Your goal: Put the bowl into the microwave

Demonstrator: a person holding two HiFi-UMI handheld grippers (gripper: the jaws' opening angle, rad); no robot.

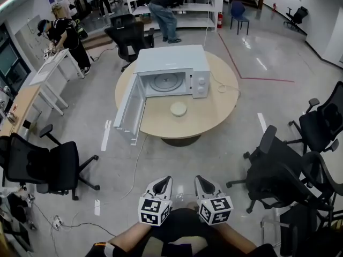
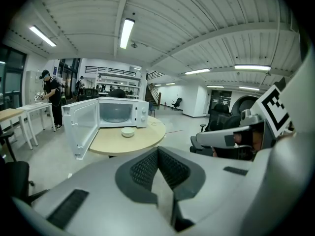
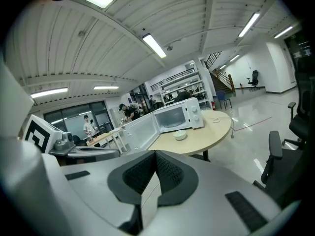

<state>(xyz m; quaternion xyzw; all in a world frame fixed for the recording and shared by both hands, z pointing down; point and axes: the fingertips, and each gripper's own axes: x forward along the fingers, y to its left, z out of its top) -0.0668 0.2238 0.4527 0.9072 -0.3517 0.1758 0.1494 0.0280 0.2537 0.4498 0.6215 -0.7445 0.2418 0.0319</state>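
A pale, shallow bowl (image 1: 178, 108) sits on the round wooden table (image 1: 214, 111), just in front of the white microwave (image 1: 171, 68). The microwave door (image 1: 130, 108) hangs wide open to the left and the cavity with its turntable shows. Both grippers are held low and close to my body, far from the table. My left gripper (image 1: 163, 180) and right gripper (image 1: 203, 179) are side by side, each shut with nothing in it. The left gripper view shows its jaws (image 2: 158, 150) meeting, with the bowl (image 2: 128, 132) far ahead. The right gripper (image 3: 154, 154) likewise faces the distant bowl (image 3: 180, 135).
Black office chairs stand at the left (image 1: 48, 165) and right (image 1: 284, 170) of the path, and one more behind the table (image 1: 128, 36). A cable (image 1: 136, 165) runs over the floor from the table. People work at a desk (image 1: 64, 33) and at shelves (image 1: 169, 4) further off.
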